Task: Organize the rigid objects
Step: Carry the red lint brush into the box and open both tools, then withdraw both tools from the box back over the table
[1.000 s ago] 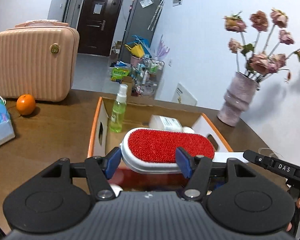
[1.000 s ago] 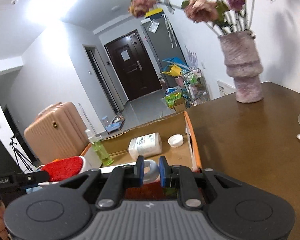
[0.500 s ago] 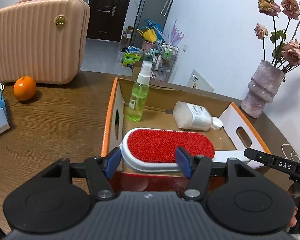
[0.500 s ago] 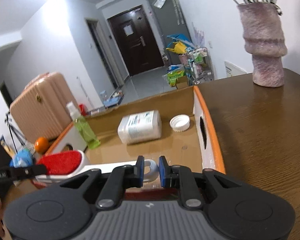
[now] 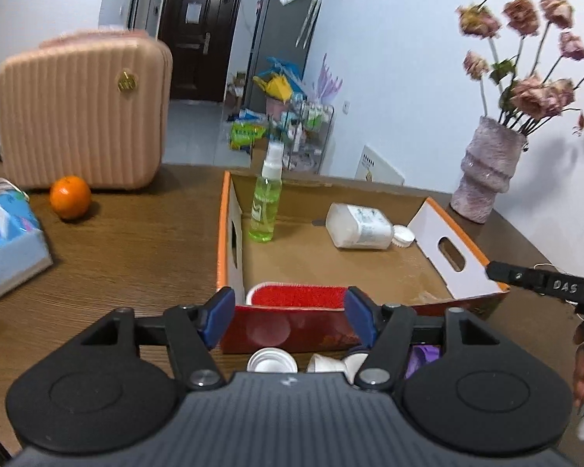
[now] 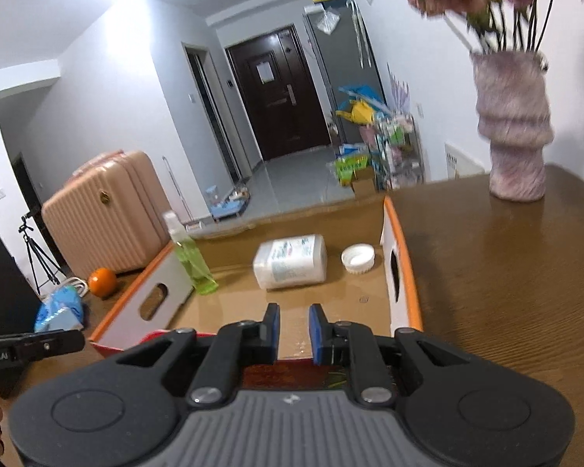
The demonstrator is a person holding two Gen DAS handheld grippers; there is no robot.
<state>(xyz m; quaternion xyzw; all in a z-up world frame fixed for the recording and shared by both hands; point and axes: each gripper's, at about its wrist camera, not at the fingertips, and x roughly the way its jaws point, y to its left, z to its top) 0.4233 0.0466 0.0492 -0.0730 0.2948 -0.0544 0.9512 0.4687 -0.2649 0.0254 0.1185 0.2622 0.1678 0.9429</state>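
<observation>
The red brush [image 5: 298,295] now lies in the cardboard box [image 5: 453,249] at its near wall, released. The left gripper [image 5: 290,313] is spread wider than before; the right gripper [image 6: 294,332] has parted, holding nothing.

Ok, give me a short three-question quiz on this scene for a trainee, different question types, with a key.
1. True or false: the spray bottle lies on its side in the box.
2. What lies by the mouth of the white bottle? A. cap B. spoon C. sponge
3. What does the left gripper hold?

Key:
1. False; it stands upright.
2. A.
3. Nothing; its jaws are open, and the brush lies in the box beyond them.
</observation>
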